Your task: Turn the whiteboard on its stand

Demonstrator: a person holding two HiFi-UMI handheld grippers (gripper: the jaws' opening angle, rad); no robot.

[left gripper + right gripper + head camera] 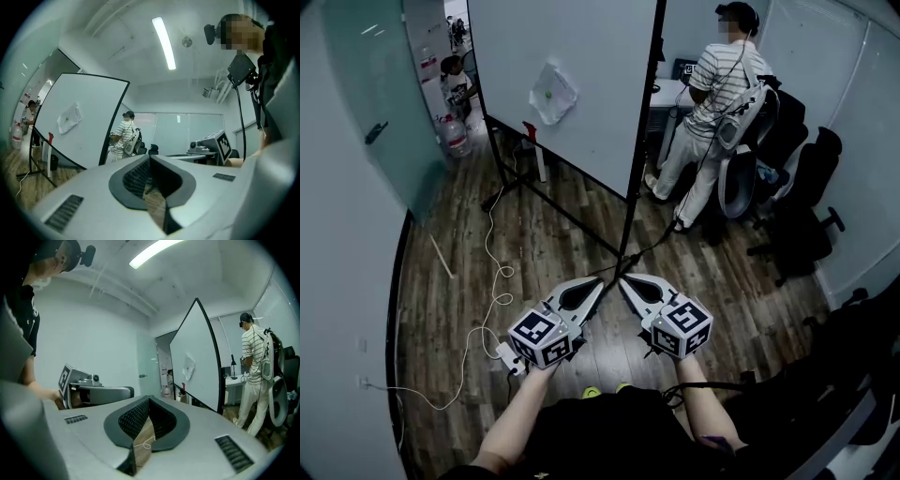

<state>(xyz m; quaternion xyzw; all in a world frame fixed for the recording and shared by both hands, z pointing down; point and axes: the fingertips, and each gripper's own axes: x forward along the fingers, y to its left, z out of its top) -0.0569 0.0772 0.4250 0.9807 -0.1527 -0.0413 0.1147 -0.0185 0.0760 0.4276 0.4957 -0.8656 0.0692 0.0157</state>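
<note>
The whiteboard (572, 66) stands upright on its black wheeled stand (581, 225) a couple of steps ahead, with its black side frame (643, 141) towards me. A crumpled white sheet (551, 92) is stuck to its face. Both grippers are held low and close together, well short of the board. My left gripper (600, 282) and my right gripper (624, 280) are shut with nothing between the jaws, tips almost meeting. The left gripper view shows the whiteboard (79, 119) at left beyond the left gripper (150, 160). In the right gripper view the whiteboard (194, 364) stands edge-on beyond the right gripper (149, 400).
A person in a striped shirt (717, 94) stands at a desk behind the board, beside black office chairs (792, 178). A white cable (492, 295) runs over the wooden floor to a power strip (508, 358). A glass door (375, 103) and water bottle (455, 136) are at left.
</note>
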